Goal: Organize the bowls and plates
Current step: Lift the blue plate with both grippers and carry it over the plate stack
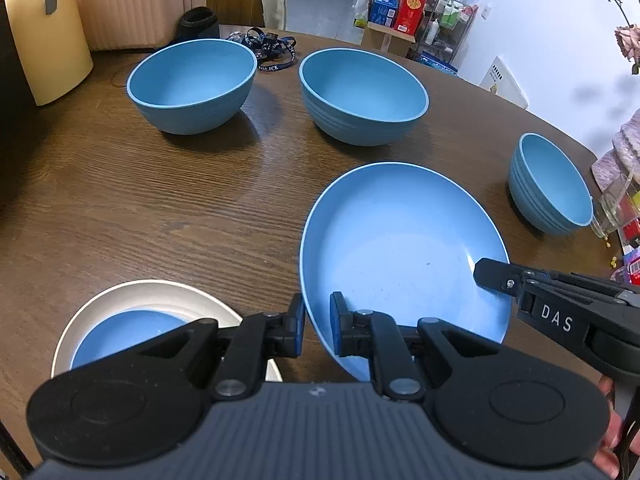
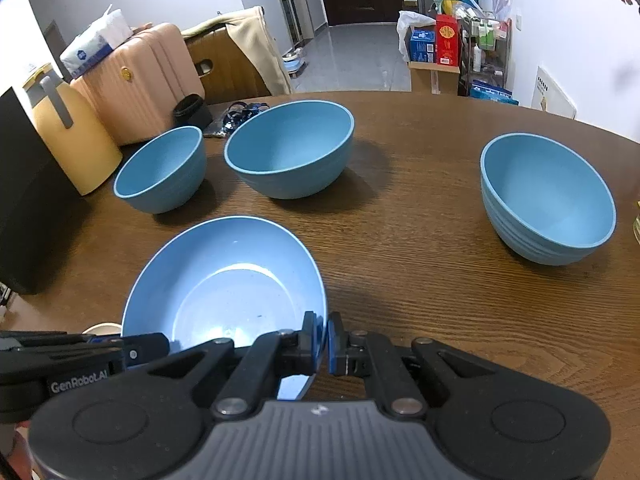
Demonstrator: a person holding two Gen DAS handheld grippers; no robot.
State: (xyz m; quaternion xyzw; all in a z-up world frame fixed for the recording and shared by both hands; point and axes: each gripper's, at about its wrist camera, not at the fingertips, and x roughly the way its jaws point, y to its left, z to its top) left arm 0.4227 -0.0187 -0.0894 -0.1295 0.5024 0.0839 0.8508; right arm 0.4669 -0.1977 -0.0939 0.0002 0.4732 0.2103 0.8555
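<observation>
- Left hand-held gripper (image 1: 317, 326): jaws nearly closed, pinching the near-left rim of the blue plate (image 1: 404, 248); the rim passes between the two blue-padded fingers (image 1: 297, 322).
- Right hand-held gripper (image 2: 323, 340): jaws fully closed on the opposite rim of the same plate; in the left wrist view its black finger lies over the plate's right edge.
- Blue plate: gripped at two sides and tilted, the far rim higher than the near one, open face up and toward the cameras. Whether it clears the brown wooden surface (image 1: 160, 200) cannot be told. It is round, with no long axis.
- White plate (image 1: 120, 294): flat on the surface at near left, just beside the left gripper, with a smaller blue plate (image 1: 120, 334) resting inside it.
- Three blue bowls, all upright and apart from each other: left bowl (image 1: 192, 84) and middle bowl (image 1: 362, 96) at the far side, right bowl (image 1: 550, 184) near the right edge.
- Readable writing: "POLICE" on the dark lanyard (image 1: 272, 50) lying behind the left and middle bowls; "DAS" on the right gripper's body in the left wrist view; "GenRobot.AI" on the left gripper's body in the right wrist view.
</observation>
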